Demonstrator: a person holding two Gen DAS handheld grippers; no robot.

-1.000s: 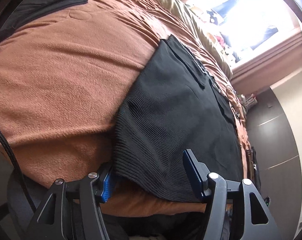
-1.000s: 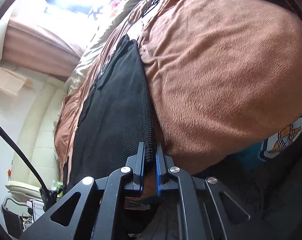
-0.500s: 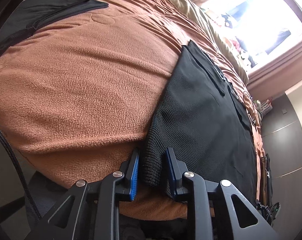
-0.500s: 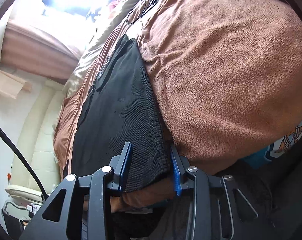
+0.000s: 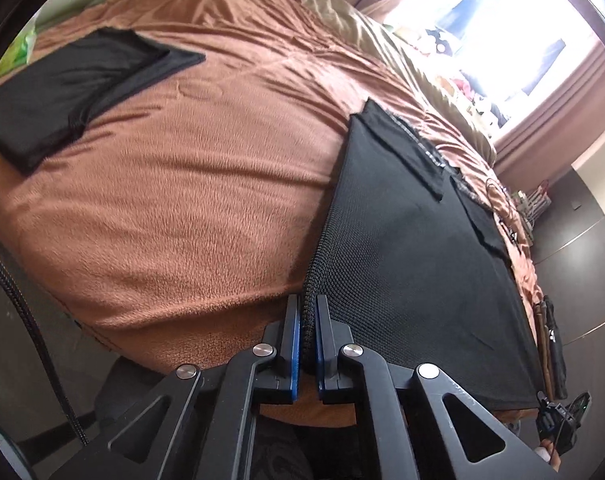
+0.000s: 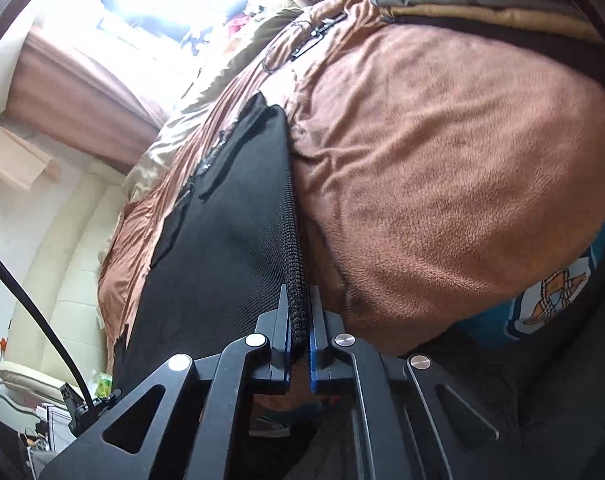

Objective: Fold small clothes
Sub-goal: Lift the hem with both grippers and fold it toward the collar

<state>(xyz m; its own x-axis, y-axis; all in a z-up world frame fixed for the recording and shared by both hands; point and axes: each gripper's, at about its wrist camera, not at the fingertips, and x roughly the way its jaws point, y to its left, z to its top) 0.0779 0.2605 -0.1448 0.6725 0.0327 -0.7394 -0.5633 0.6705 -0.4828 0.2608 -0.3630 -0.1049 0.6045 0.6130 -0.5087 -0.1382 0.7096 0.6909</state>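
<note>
A: Tongs, two pairs, at the near edge of a bed under a rust-brown fleece blanket (image 5: 174, 208). The left tongs (image 5: 308, 316) have closed all the way on one near corner of a flat black ribbed-knit garment (image 5: 414, 264). The right tongs (image 6: 300, 308) have closed the same way on the other near corner, where the garment's thick hem runs between the blue pads (image 6: 313, 344).

B: Where does the garment lie?

A: Spread along the near edge of the bed, its far end reaching towards the bright window side. A second piece, a folded black cloth (image 5: 74, 88), lies well apart at the bed's far left corner.

B: What could go wrong from here?

A: Each pair holds only a narrow strip of hem, so, as I judge it, a quick lift might pull a corner free, and the fold would collapse on that side. The fleece looks grippy; the knit may drag on it and bunch instead of sliding. If one hand rose faster than the other, the folded edge would probably land crooked. I cannot tell whether either pair has also caught blanket beneath the hem; if so, the blanket would come up too.
</note>
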